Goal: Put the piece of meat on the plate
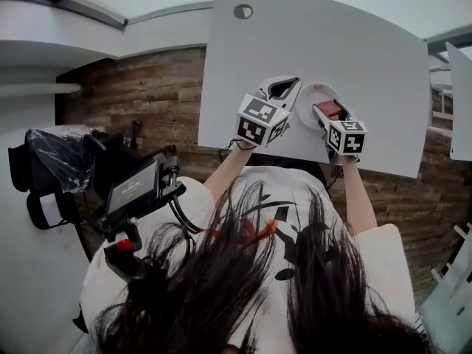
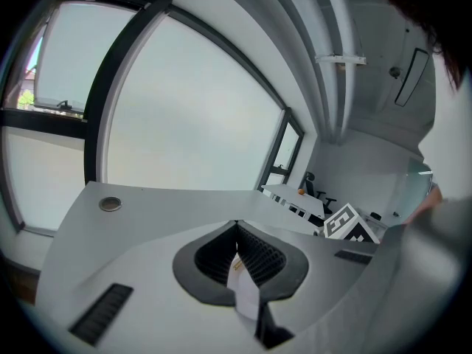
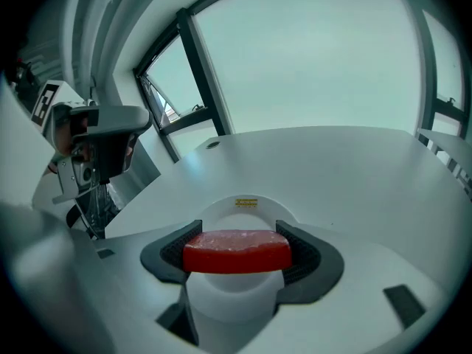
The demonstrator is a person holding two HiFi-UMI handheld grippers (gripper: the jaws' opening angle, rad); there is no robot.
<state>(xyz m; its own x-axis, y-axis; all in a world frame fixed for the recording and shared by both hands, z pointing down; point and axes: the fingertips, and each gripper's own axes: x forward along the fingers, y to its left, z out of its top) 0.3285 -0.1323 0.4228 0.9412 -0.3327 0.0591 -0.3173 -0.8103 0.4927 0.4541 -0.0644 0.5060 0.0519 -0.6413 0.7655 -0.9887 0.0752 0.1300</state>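
Left hand-held gripper [image 1: 284,87] [image 2: 236,227]: jaws closed tip to tip, nothing made out between the pads. Held over the near part of the white table [image 1: 317,43] [image 2: 155,216] [image 3: 354,168]. Marker cube [image 1: 260,119] at its rear, toward the person. Round cable grommet [image 1: 243,11] [image 2: 110,204] [image 3: 212,144] in the table well ahead of this hand-held gripper and to its left.

White plate [image 1: 316,93] [image 3: 247,206] on the table just right of the left hand-held gripper and directly ahead of and below the right one. Small yellow label on the rim on the far side.

Right hand-held gripper [image 1: 327,110] [image 3: 236,243]: jaws clamped on the piece of meat [image 1: 330,109] [image 3: 236,252], one ribbed pad on each end. Meat red, flat, lying level across the gap between the jaws, over the near part of the plate. Contact between meat and plate not determinable. Marker cube [image 1: 346,136] at the rear.

The two hand-held grippers side by side, near each other, not touching.
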